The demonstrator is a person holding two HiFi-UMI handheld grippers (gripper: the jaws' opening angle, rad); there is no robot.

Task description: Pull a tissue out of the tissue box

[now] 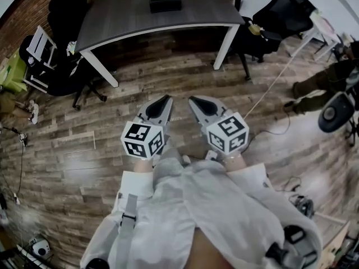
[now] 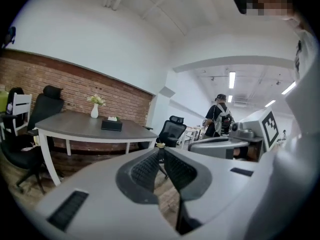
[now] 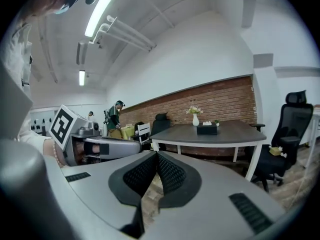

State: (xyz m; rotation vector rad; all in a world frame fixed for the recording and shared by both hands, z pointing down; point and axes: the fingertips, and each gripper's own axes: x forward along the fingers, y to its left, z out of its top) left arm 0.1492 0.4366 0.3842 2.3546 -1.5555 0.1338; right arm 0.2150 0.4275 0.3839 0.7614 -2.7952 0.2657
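The dark tissue box [image 1: 165,3] stands on the far side of the grey table [image 1: 123,21], with a white tissue sticking out of its top. It also shows small and distant in the left gripper view [image 2: 111,125] and in the right gripper view [image 3: 206,129]. Both grippers hang side by side over the wooden floor, well short of the table, and point toward it. My left gripper [image 1: 166,100] [image 2: 160,150] is shut with nothing between its pads. My right gripper [image 1: 192,100] [image 3: 156,154] is shut and empty too.
A white vase [image 2: 94,111] stands on the table behind the box. Black office chairs stand at the table's left [image 1: 67,15] and right [image 1: 280,15]. A white chair [image 1: 36,46] is at the far left. A person [image 2: 220,119] stands in the background, and cables [image 1: 269,94] run over the floor at the right.
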